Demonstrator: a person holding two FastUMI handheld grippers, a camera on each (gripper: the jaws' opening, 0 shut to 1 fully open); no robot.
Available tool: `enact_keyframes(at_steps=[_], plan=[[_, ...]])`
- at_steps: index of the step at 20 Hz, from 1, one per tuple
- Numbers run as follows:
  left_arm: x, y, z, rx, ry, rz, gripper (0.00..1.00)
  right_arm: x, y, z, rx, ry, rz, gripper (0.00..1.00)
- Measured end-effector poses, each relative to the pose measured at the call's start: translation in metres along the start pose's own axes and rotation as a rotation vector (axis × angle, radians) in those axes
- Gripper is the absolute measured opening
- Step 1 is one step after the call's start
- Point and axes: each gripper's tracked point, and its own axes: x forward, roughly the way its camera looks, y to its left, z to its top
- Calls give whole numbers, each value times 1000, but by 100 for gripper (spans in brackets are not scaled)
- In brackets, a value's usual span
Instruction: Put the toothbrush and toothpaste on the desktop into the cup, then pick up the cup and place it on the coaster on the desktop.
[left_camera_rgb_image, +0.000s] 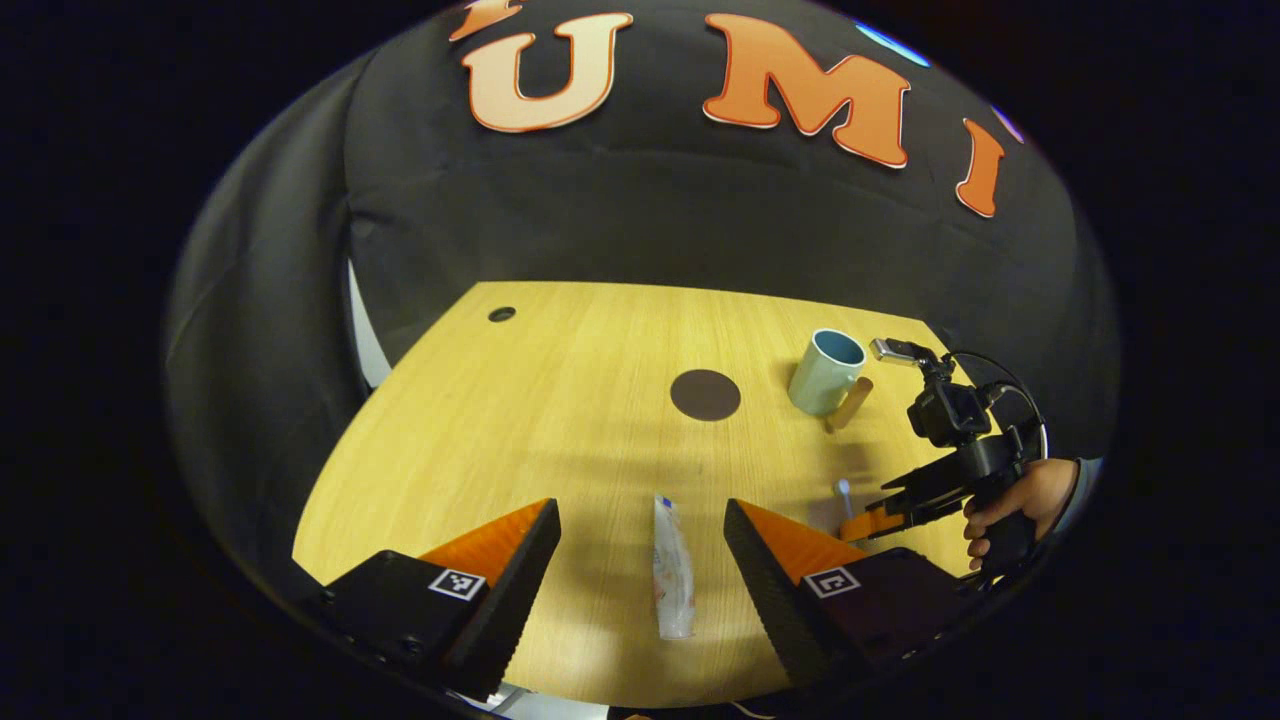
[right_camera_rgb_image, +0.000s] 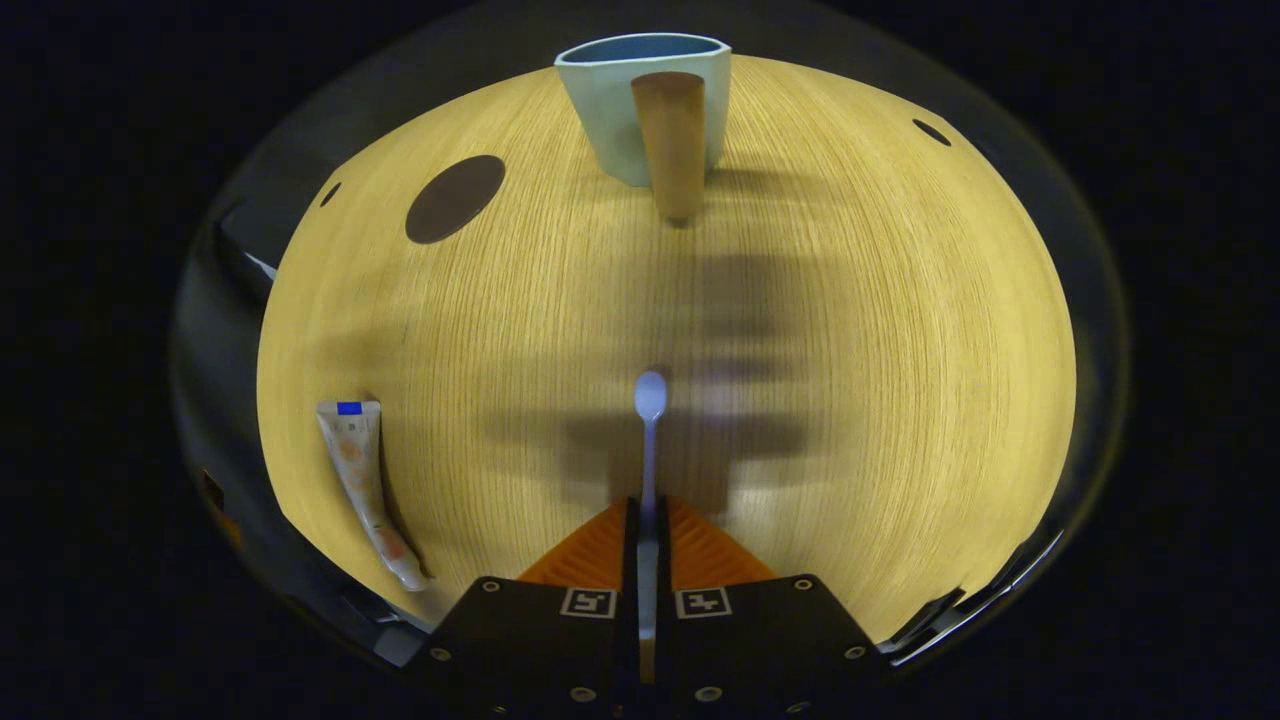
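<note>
Left gripper (left_camera_rgb_image: 640, 545): jaws spread wide, hovering over the desk (left_camera_rgb_image: 560, 400), grasping nothing; the toothpaste (left_camera_rgb_image: 673, 580) lies flat between the fingers.
Right gripper (right_camera_rgb_image: 647, 520): jaws clenched on the toothbrush (right_camera_rgb_image: 649, 430), whose head points forward over the desk (toward the cup).
Cup (right_camera_rgb_image: 640, 110): upright at the far side of the desk, handle facing the right gripper.
Coaster (left_camera_rgb_image: 705, 394): dark disc lying flat, just beside the cup, apart from it.
Hand (left_camera_rgb_image: 1020, 500): holds the right gripper, seen in the left gripper view.

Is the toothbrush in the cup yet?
No. The toothbrush is out, clamped between the right gripper fingers above the table, short of the cup.
</note>
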Motion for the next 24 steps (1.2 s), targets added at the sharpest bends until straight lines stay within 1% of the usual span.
enact_keyframes(at_steps=[2, 5, 6, 9, 10, 11, 12, 13, 14, 16, 18, 19, 20, 21, 22, 23, 24], plan=[[17, 6, -12, 14, 82, -43, 99, -3, 4, 29, 33, -24, 11, 5], [46, 11, -35, 26, 218, -88, 100, -15, 5, 81, 67, -69, 5, 5], [57, 10, -49, 22, 276, -102, 98, -21, 8, 102, 78, -91, 11, 5], [85, 8, -79, -14, 411, -150, 98, -45, 16, 171, 109, -157, 36, 5], [93, 5, -88, -24, 447, -161, 98, -54, 26, 146, 119, -180, 46, 5], [99, 0, -95, -27, 477, -172, 96, -37, 36, 118, 130, -202, 53, 5], [103, -1, -101, -27, 499, -168, 98, -60, 33, 153, 139, -220, 63, 5], [112, -2, -108, -30, 522, -161, 98, -75, 25, 174, 146, -237, 74, 5], [114, -3, -114, -38, 551, -157, 96, -74, 38, 185, 151, -256, 83, 5], [116, -7, -122, -44, 598, -157, 94, -89, 38, 191, 159, -296, 105, 5], [121, -7, -131, -29, 624, -141, 93, -103, 39, 194, 153, -323, 133, 5], [124, -7, -135, -25, 638, -132, 90, -108, 39, 197, 144, -334, 144, 5], [128, -7, -139, -17, 645, -122, 82, -112, 38, 199, 131, -347, 149, 5], [133, -8, -140, -4, 645, -115, 78, -117, 36, 203, 117, -360, 156, 5], [135, -5, -140, 21, 647, -93, 65, -122, 37, 205, 103, -373, 165, 5], [142, -7, -135, 32, 633, -90, 66, -126, 37, 209, 93, -379, 173, 5], [147, -7, -135, 35, 630, -79, 54, -129, 37, 214, 84, -388, 184, 5]])
